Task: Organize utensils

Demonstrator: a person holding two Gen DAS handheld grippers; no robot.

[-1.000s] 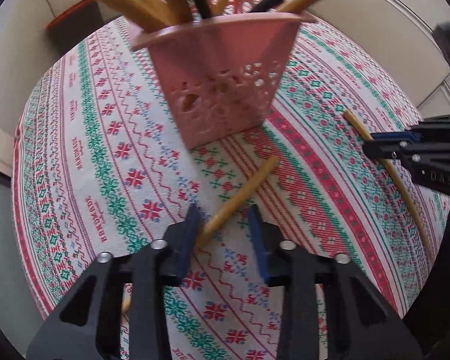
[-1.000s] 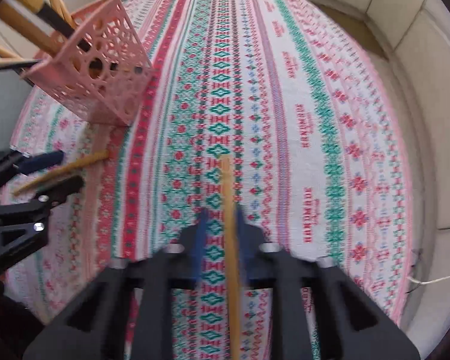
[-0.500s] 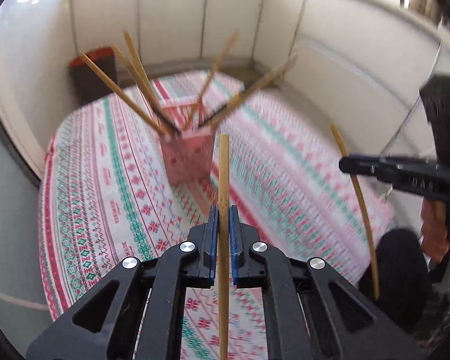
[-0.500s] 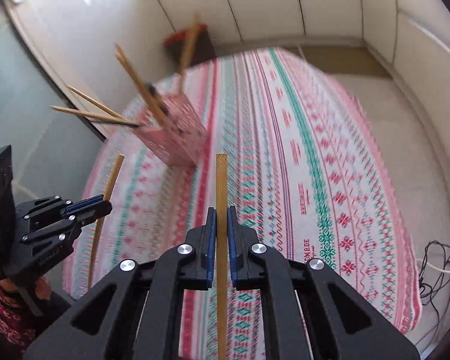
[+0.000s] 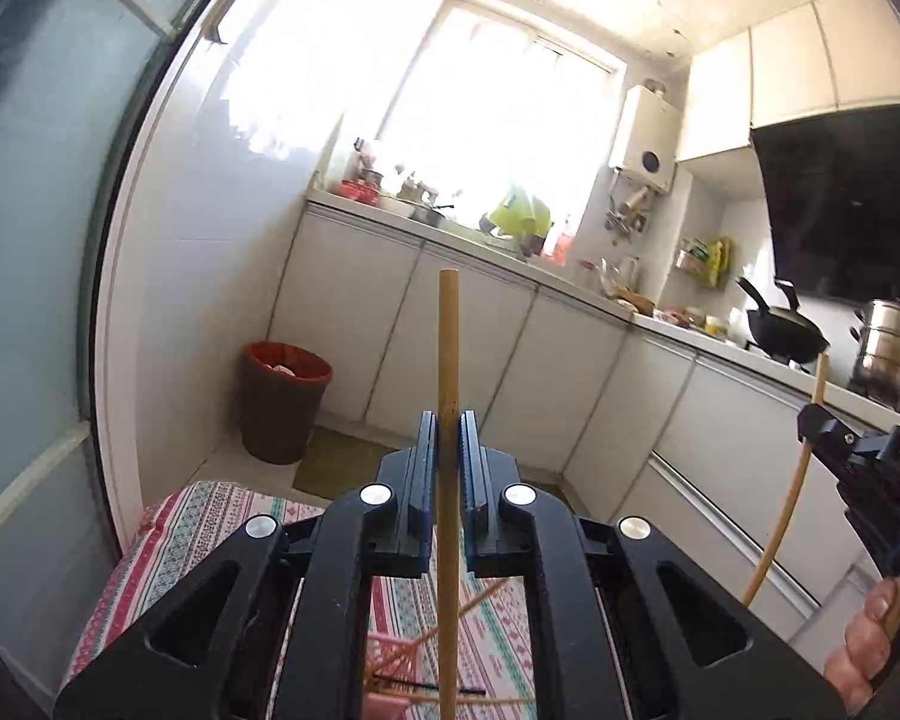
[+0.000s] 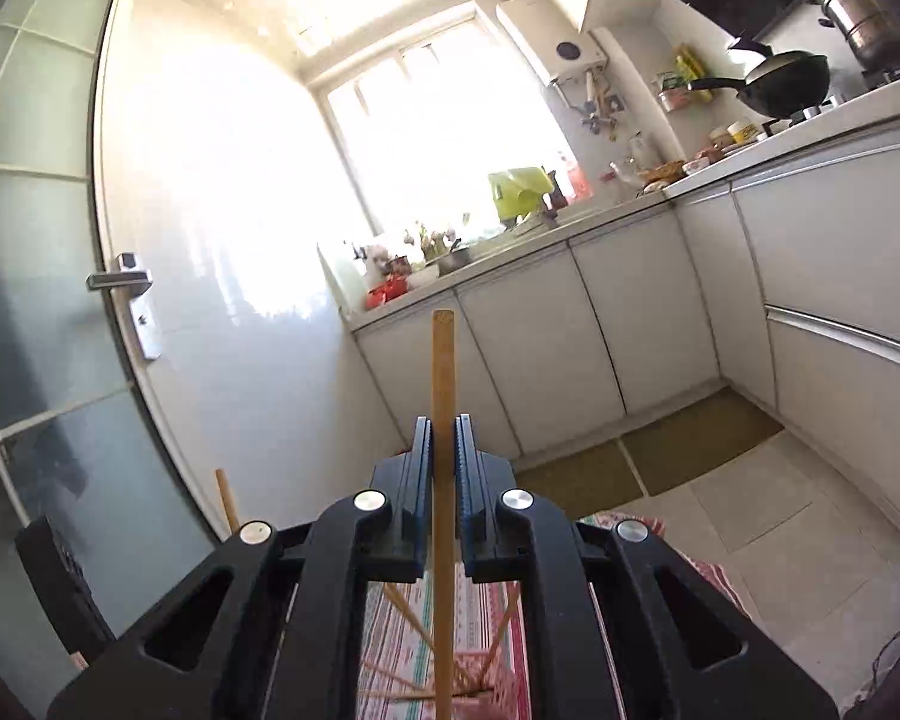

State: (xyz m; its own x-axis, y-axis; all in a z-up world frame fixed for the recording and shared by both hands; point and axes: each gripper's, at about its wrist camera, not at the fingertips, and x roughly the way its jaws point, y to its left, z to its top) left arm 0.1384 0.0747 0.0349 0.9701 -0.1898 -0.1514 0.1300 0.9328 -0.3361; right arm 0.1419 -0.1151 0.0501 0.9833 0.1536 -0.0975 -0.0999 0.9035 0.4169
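Bamboo-coloured and straight, one chopstick stands upright between the blue pads of the left gripper, whose jaws are pressed together on it; its tip shows against the white cabinet doors. The right gripper pinches a second chopstick the same way, upright, jaws clamped on its shaft.

Take the pink basket as the landmark. It sits low in both wrist views, under the gripper bodies, on the patterned tablecloth, with several sticks fanning out of it (its rim is mostly hidden, so how many I cannot say). Both held chopsticks hang above the basket, their lower ends crossing in front of it in the picture; whether either touches it is unclear.

In the left wrist view the right gripper appears to the right of the basket and higher, with a hand gripping its handle. A brown bin with a red liner stands on the floor beyond the basket, by the wall.
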